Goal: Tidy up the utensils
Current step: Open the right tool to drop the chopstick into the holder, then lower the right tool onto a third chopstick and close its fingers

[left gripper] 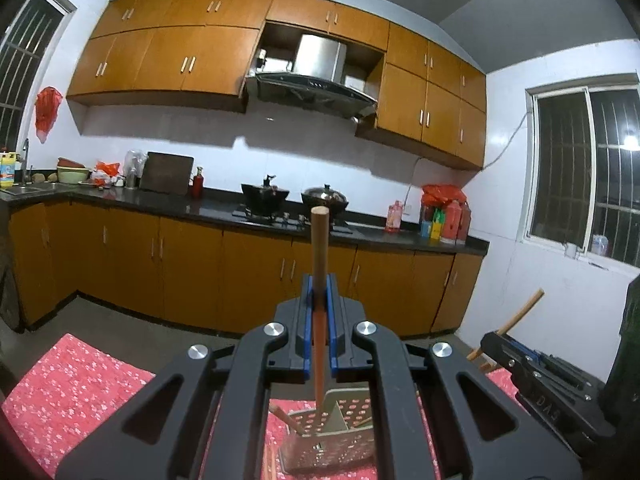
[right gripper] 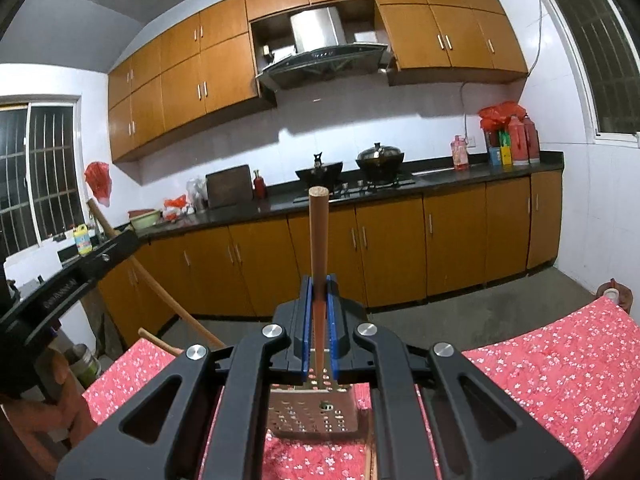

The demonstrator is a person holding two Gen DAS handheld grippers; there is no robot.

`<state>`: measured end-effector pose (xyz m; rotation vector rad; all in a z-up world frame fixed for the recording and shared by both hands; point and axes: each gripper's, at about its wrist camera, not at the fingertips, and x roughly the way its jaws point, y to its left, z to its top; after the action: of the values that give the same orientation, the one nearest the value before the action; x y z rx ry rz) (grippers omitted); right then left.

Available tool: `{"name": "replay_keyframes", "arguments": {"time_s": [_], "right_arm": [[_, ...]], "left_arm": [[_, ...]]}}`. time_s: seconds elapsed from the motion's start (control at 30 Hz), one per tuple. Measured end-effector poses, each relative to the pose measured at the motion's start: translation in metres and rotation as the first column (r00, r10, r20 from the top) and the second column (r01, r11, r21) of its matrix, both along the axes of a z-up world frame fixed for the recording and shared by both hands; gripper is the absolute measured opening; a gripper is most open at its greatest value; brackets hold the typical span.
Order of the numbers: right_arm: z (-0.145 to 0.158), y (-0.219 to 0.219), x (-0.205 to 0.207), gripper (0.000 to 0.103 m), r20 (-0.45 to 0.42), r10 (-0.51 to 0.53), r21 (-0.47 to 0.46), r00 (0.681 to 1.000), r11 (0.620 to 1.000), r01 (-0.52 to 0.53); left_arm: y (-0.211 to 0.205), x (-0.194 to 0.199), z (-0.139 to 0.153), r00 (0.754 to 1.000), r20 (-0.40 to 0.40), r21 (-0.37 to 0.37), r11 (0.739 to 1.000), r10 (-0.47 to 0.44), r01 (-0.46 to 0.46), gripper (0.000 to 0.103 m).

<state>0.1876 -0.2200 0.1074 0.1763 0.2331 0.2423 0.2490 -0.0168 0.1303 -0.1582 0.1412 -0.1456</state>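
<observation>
only right view shows a hand (right gripper: 60,364).

Each matte black plastic two-finger left gripper (left gripper: 319,300) and right gripper (right gripper: 319,300) has angular linkage arms with long cut-out slots. Round silver screw heads cap the pivots. Blue ribbed pads (right gripper: 330,320) line the inner finger faces, and faint embossed lettering marks one arm's side

Left gripper (left gripper: 319,292): matt black plastic w/ blue ribbed pads, polished metal pivot screws; right gripper (right gripper: 319,292) same. Chopstick (left gripper: 319,256) in each: smooth wood. Utensil holder (left gripper: 340,440): perforated brushed metal. Tablecloth (left gripper: 72,380): red floral cloth. Far cabinets (left gripper: 180,56): semi-gloss wood veneer; countertop (left gripper: 216,206): glossy dark stone.
</observation>
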Motion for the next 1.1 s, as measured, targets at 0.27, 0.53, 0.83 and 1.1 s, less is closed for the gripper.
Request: {"name": "replay_keyframes", "arguments": {"time_s": [0.27, 0.53, 0.83, 1.1], "right_arm": [[-0.006, 0.005, 0.005, 0.008, -0.039, 0.013, -0.007, 0.999, 1.000, -0.014], [0.006, 0.004, -0.003, 0.028, -0.011, 0.008, -0.005, 1.000, 1.000, -0.008], [0.013, -0.033, -0.043, 0.028, 0.037, -0.068, 0.023, 0.997, 0.998, 0.067], [-0.076, -0.064, -0.021, 0.027, -0.286, -0.152, -0.052, 0.946, 0.988, 0.143]], "left_arm": [[0.001, 0.015, -0.018, 0.997, -0.074, 0.009, 1.000, -0.027, 0.028, 0.010], [0.016, 0.000, -0.011, 0.998, -0.058, -0.028, 0.999, -0.019, 0.017, 0.025], [0.054, -0.053, -0.011, 0.999, -0.045, -0.047, 0.999, 0.023, -0.025, 0.033], [0.090, -0.061, -0.091, 0.948, -0.293, 0.041, 0.993, 0.121, -0.114, 0.035]]}}
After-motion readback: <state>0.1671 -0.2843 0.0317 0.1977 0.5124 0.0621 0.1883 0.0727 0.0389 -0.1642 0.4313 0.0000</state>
